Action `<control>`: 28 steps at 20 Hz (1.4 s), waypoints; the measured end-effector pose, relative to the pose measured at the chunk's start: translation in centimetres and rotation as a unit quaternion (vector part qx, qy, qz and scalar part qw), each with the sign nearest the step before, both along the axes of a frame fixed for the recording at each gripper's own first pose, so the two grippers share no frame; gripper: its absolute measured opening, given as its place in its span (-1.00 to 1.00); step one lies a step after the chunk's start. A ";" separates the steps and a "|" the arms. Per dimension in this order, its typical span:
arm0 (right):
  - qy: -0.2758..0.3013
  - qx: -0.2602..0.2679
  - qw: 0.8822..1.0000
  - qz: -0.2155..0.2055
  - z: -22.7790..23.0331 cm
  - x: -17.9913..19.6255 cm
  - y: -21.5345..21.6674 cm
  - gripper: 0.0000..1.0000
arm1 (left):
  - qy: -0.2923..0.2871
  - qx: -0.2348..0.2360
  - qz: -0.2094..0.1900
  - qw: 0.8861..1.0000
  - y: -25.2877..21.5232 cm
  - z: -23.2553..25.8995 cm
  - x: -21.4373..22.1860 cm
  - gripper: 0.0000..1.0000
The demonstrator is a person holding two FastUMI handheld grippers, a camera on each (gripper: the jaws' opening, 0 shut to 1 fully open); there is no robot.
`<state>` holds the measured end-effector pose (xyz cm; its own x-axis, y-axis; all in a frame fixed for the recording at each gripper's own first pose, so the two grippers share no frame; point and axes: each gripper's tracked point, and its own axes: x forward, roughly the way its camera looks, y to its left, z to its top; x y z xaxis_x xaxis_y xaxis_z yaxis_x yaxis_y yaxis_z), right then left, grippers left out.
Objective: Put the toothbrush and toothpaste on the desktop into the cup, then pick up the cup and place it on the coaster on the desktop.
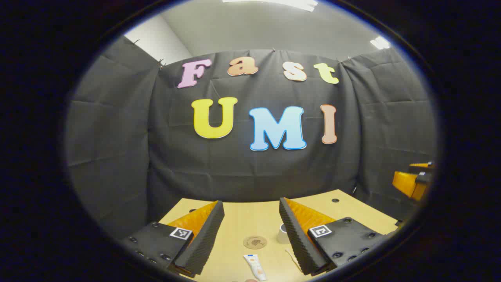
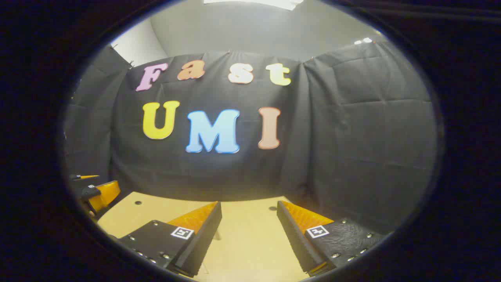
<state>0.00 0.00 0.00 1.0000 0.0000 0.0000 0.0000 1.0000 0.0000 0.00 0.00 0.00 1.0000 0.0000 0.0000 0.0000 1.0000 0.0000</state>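
Observation:
In the left gripper view my left gripper (image 1: 251, 209) is open, held above the wooden desktop (image 1: 242, 219). Below and between its fingers lie a round brown coaster (image 1: 255, 242) and a white toothpaste tube (image 1: 255, 267). A white cup (image 1: 283, 234) stands just right of the coaster, partly hidden by the right finger. A thin pale toothbrush (image 1: 292, 259) lies beside that finger. The right gripper (image 1: 415, 180) shows at the far right edge there. In the right gripper view my right gripper (image 2: 249, 209) is open over the desktop (image 2: 250, 235), nothing between its fingers. The left gripper (image 2: 96, 192) shows at the left edge.
Black cloth walls close in the desktop at the back and both sides. Small dark holes (image 2: 137, 203) dot the tabletop near its far edge.

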 end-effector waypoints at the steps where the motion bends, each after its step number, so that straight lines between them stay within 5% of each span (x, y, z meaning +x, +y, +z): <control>1: 0.004 0.008 1.000 0.011 -0.2 0.4 1.1 0.78 | 0.009 -0.002 0.006 1.000 0.3 -0.4 0.4 0.84; 11: 0.022 -0.017 0.998 0.052 -0.7 1.9 3.7 0.78 | 0.032 -0.006 0.004 0.999 0.3 -2.1 2.4 0.86; 17: 0.081 -0.037 0.992 0.090 -3.9 3.1 6.7 0.78 | 0.075 -0.010 -0.003 0.997 0.0 -5.1 3.2 0.85; 28: 0.286 -0.060 0.944 0.156 -18.6 4.8 11.7 0.78 | 0.281 -0.020 -0.026 0.959 -1.0 -23.3 5.3 0.87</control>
<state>4.84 11.67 -18.64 0.7882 0.2593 -0.5582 -0.3281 0.9443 -0.0246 5.25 -1.04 -23.31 0.8411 -0.0613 -0.5373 0.0391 0.9979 -0.0525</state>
